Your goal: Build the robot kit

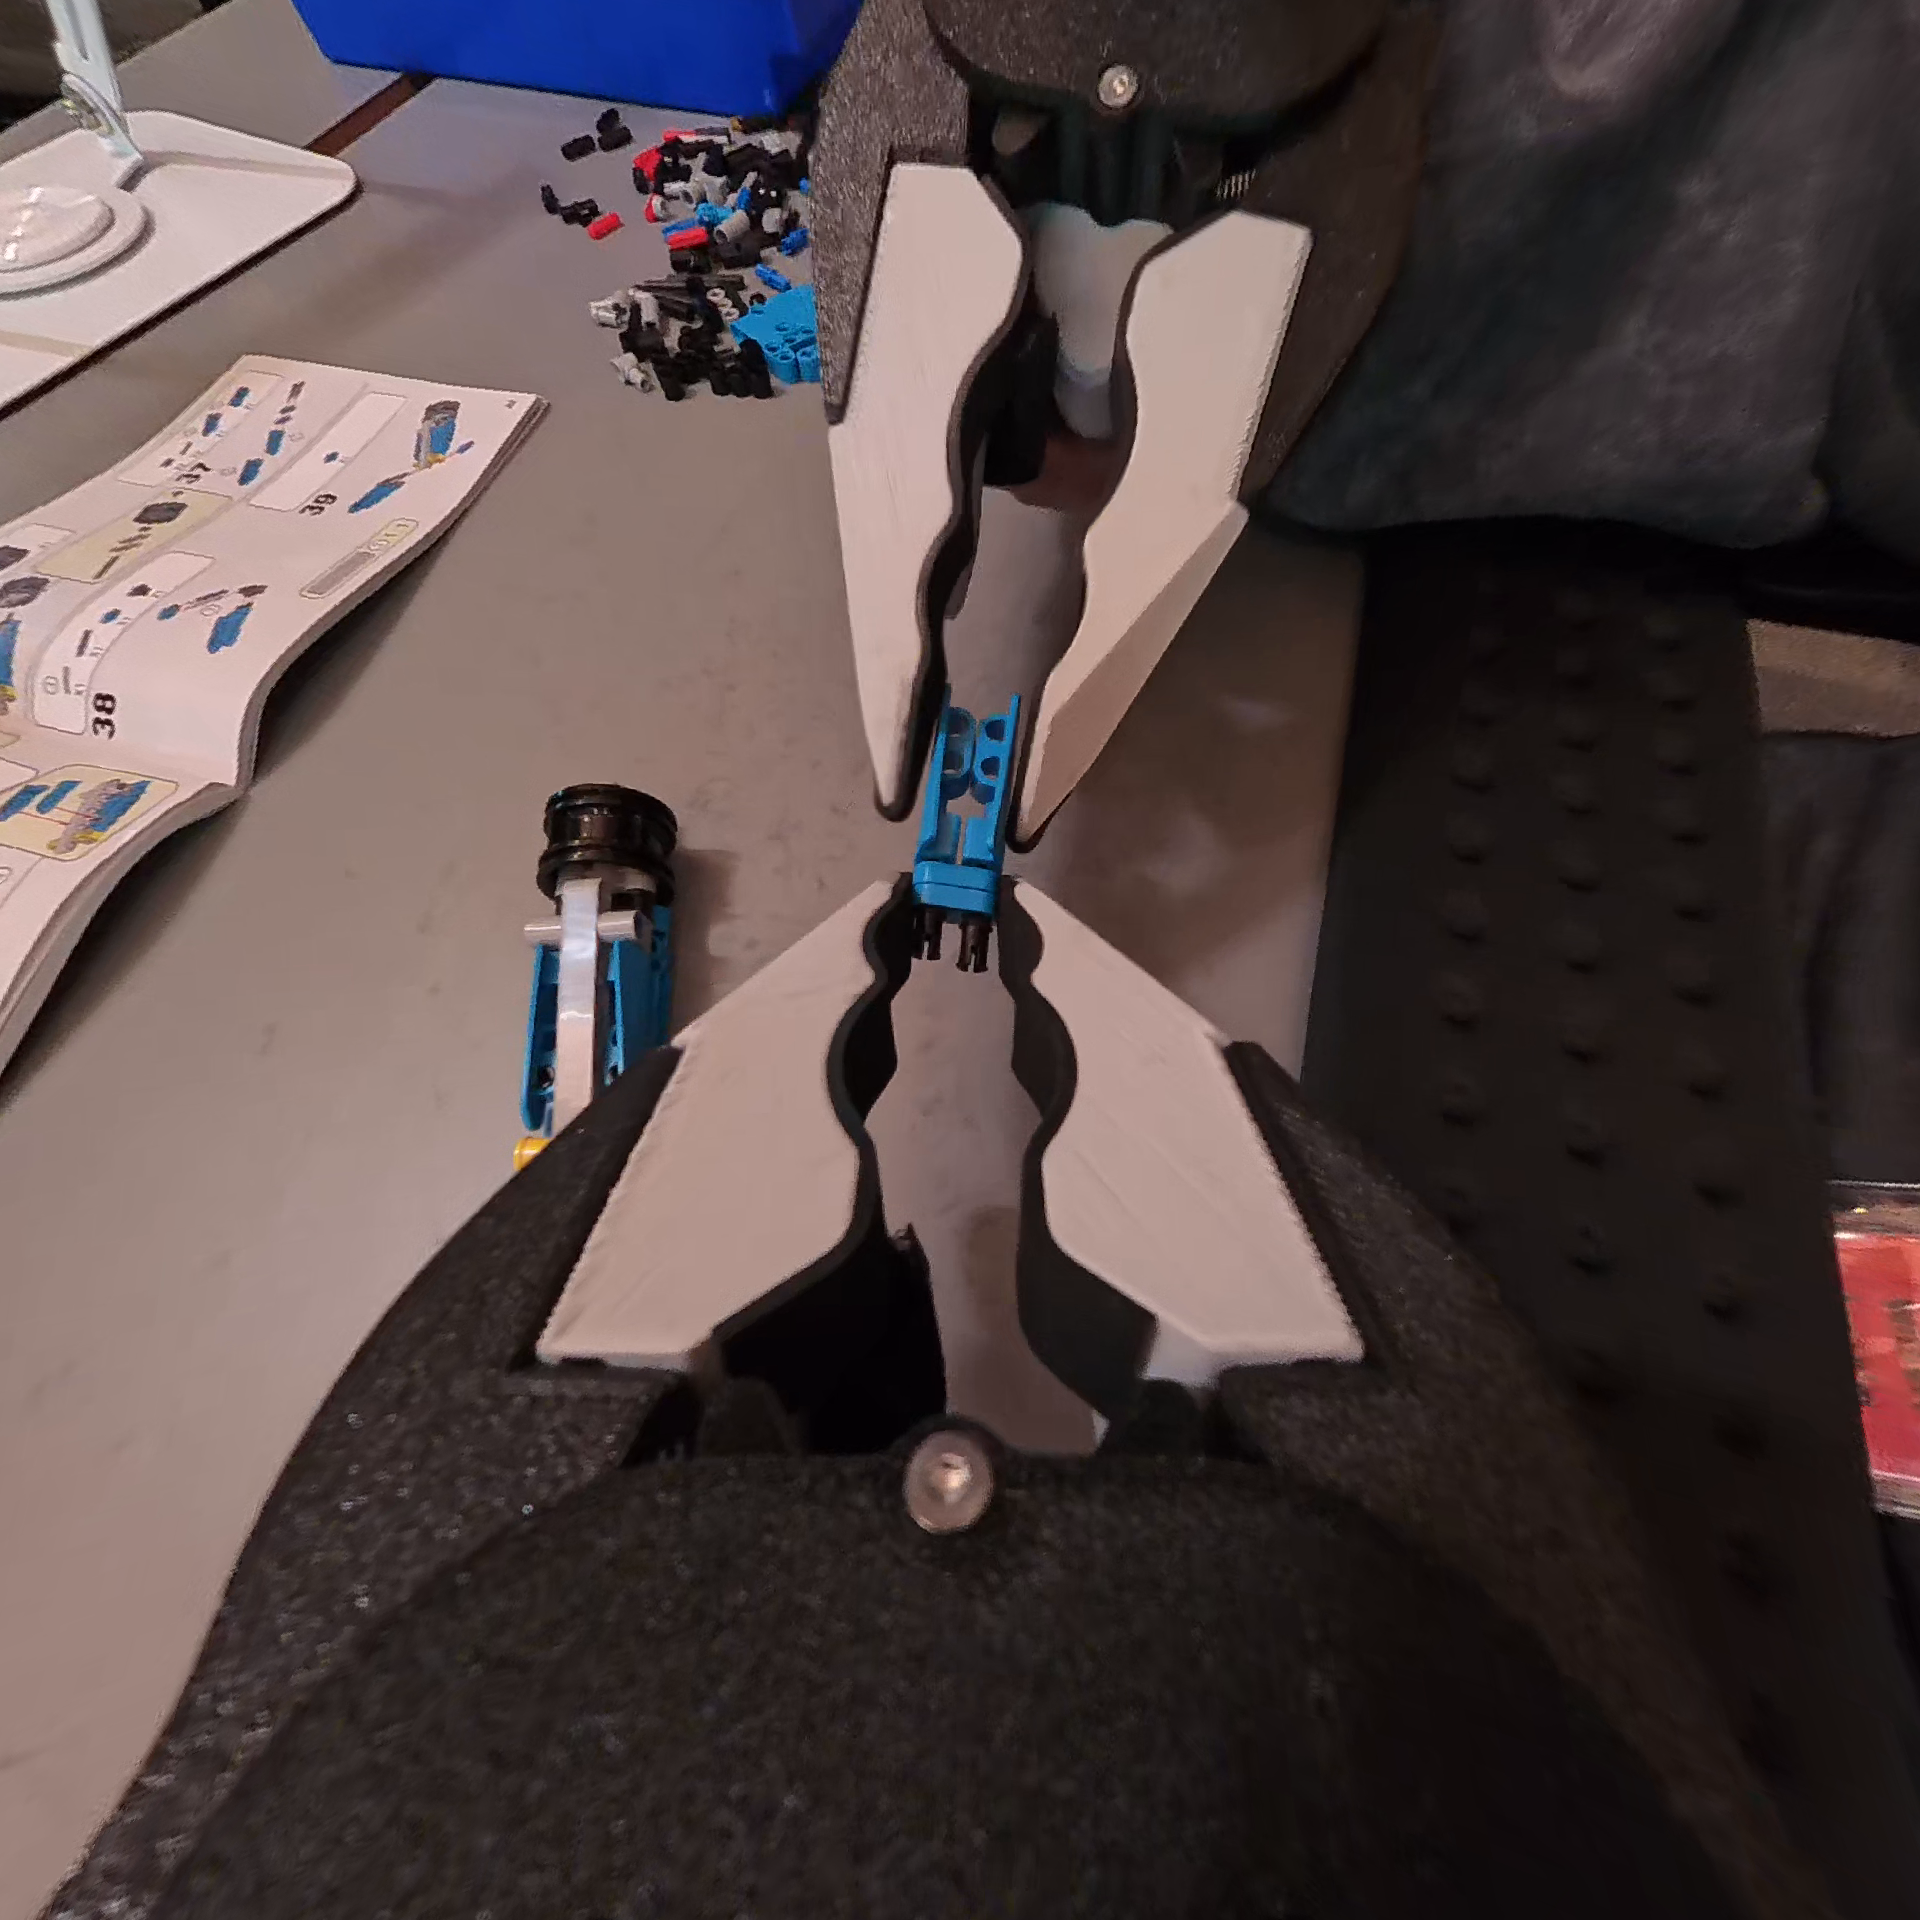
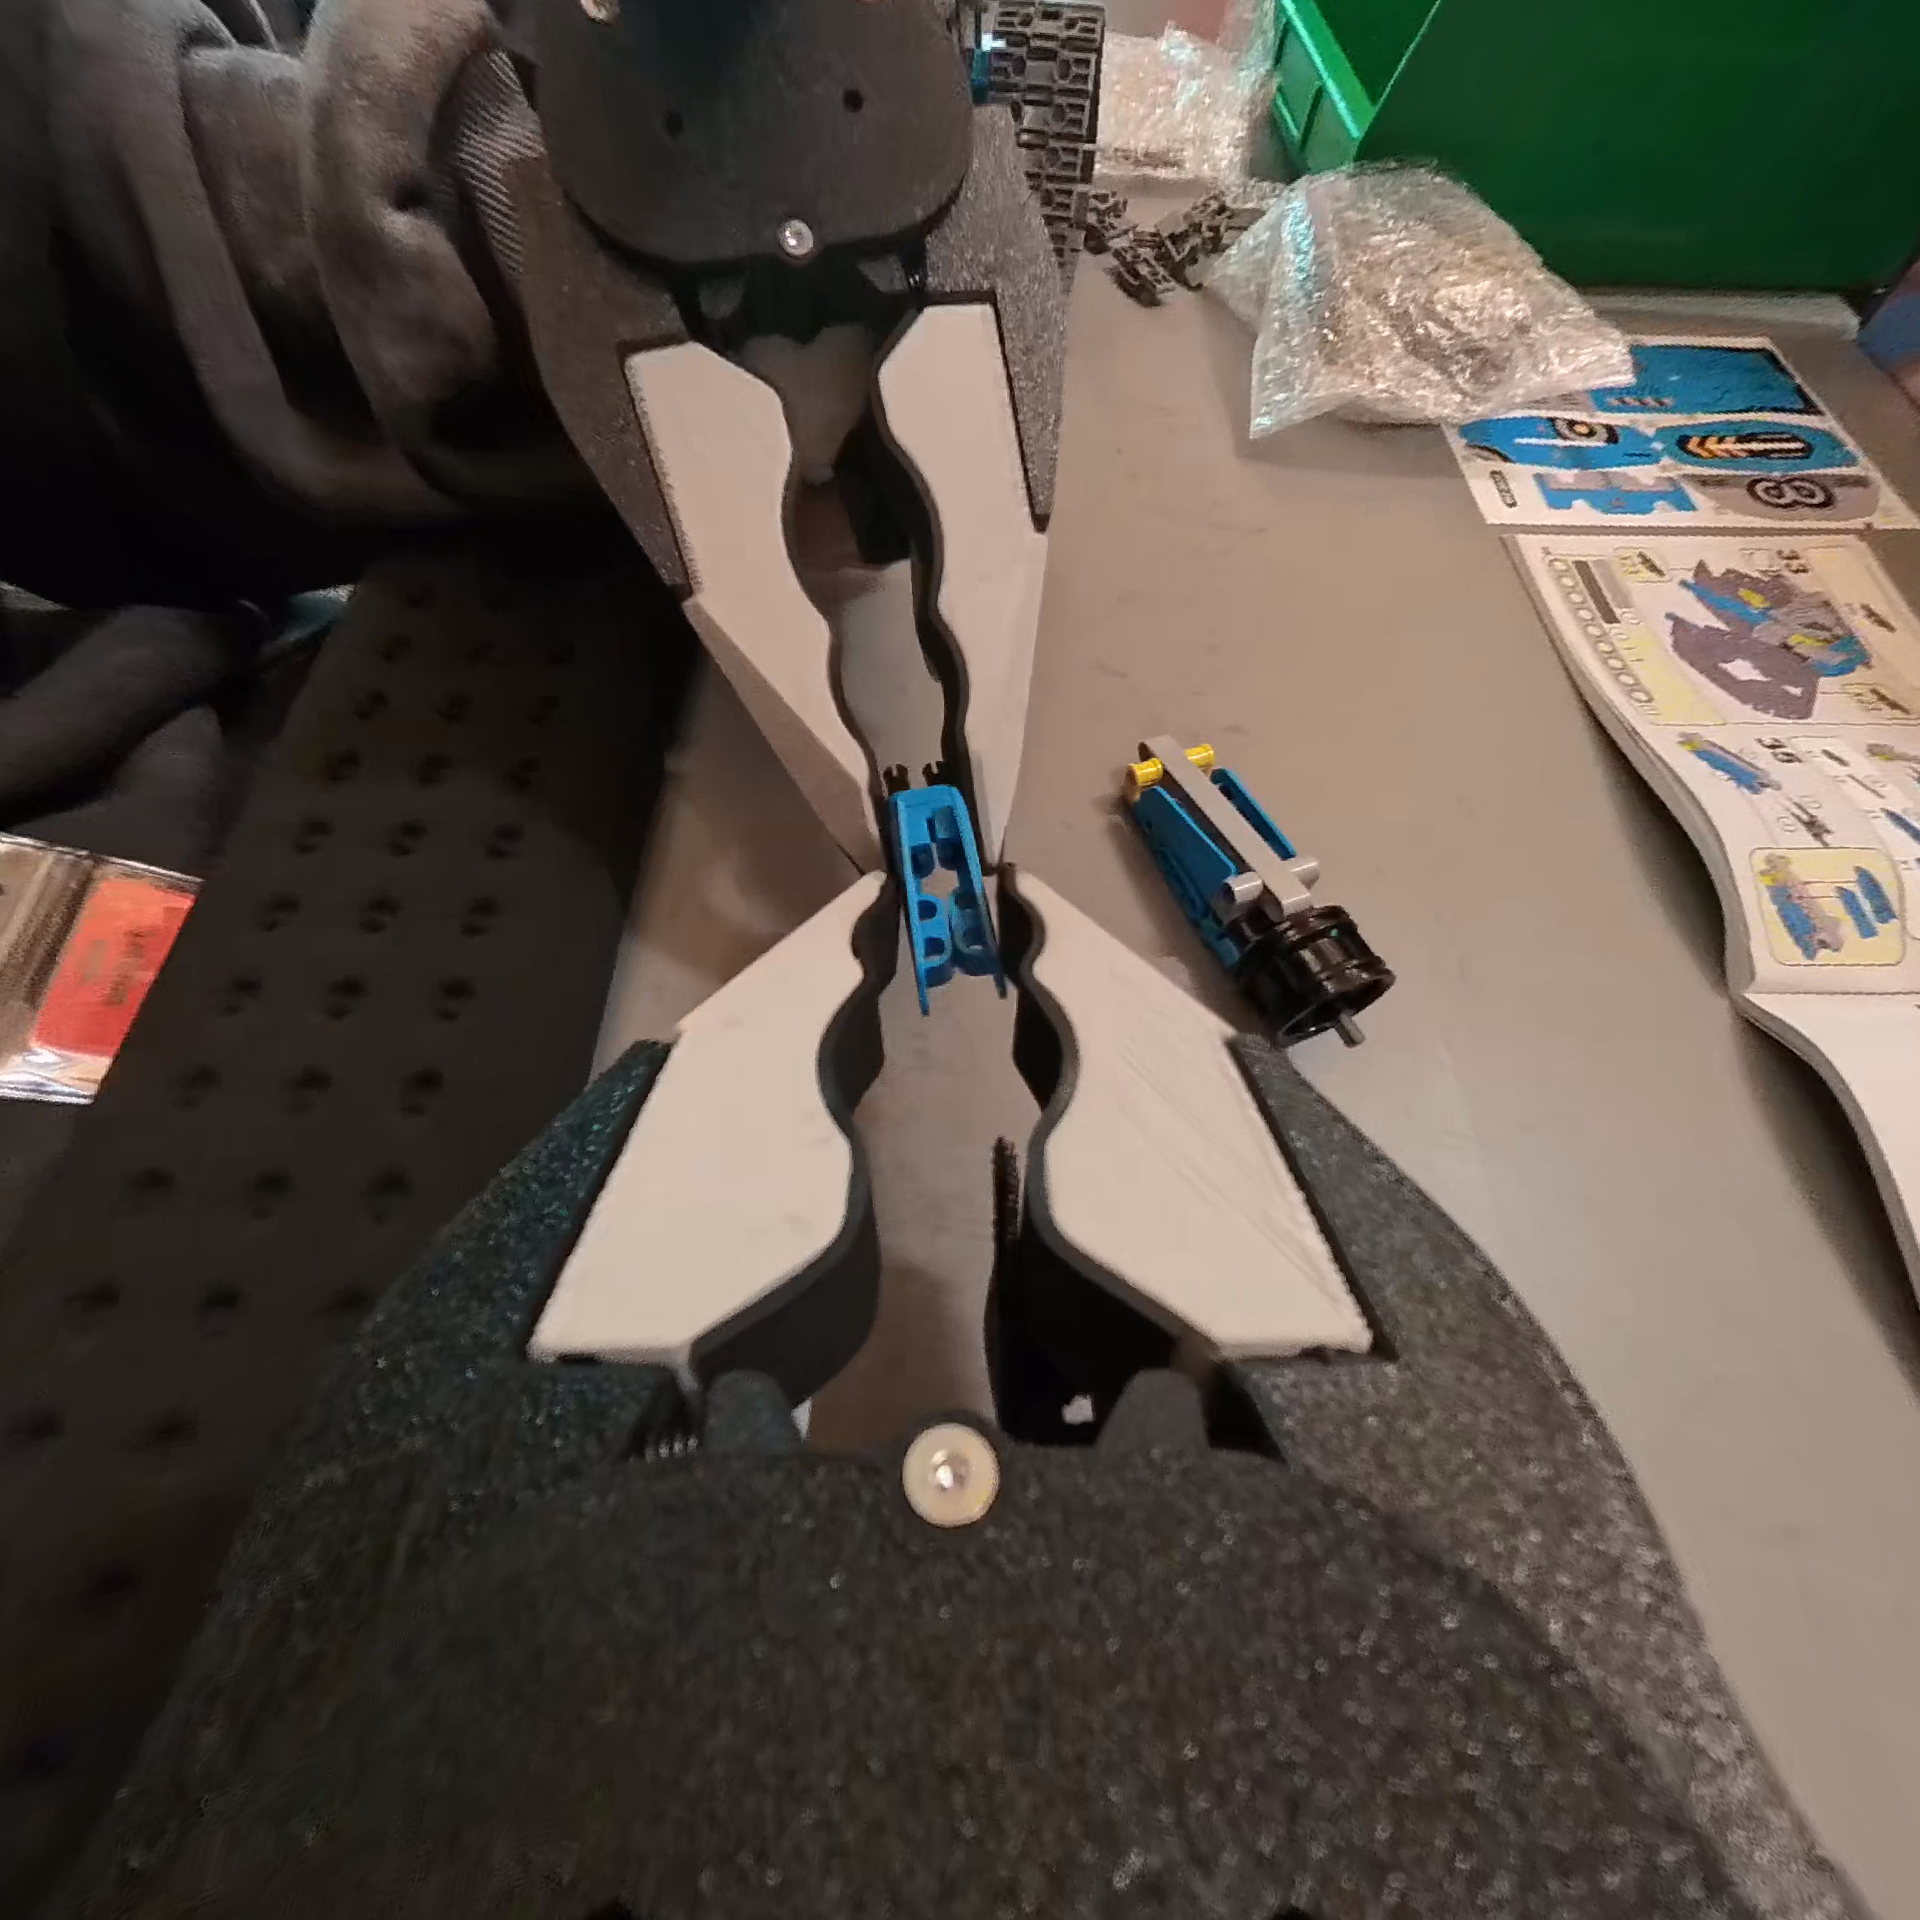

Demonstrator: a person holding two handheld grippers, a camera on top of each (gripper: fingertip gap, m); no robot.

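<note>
Gripping one small blue brick assembly (image 1: 961,805) from both ends, the left gripper (image 1: 954,891) at lower centre and the right gripper (image 1: 956,816) coming down from the top are meeting tip to tip at the frame's middle in the left wrist view; both jaws are pinching it over the grey table (image 1: 416,831). A blue-and-white subassembly with a black wheel hub (image 1: 597,966) is lying just to the left, an open instruction booklet (image 1: 208,582) at far left, and a loose heap of small parts (image 1: 707,260) at upper centre.

In the right wrist view, the right gripper (image 2: 943,883) is rising from below and the left gripper (image 2: 930,821) is descending from the top, both clamping the blue piece (image 2: 945,894) at centre. The subassembly (image 2: 1236,883) is lying to the right, the booklet (image 2: 1766,779) at the right edge, and a crumpled plastic bag (image 2: 1403,301) at upper right.
</note>
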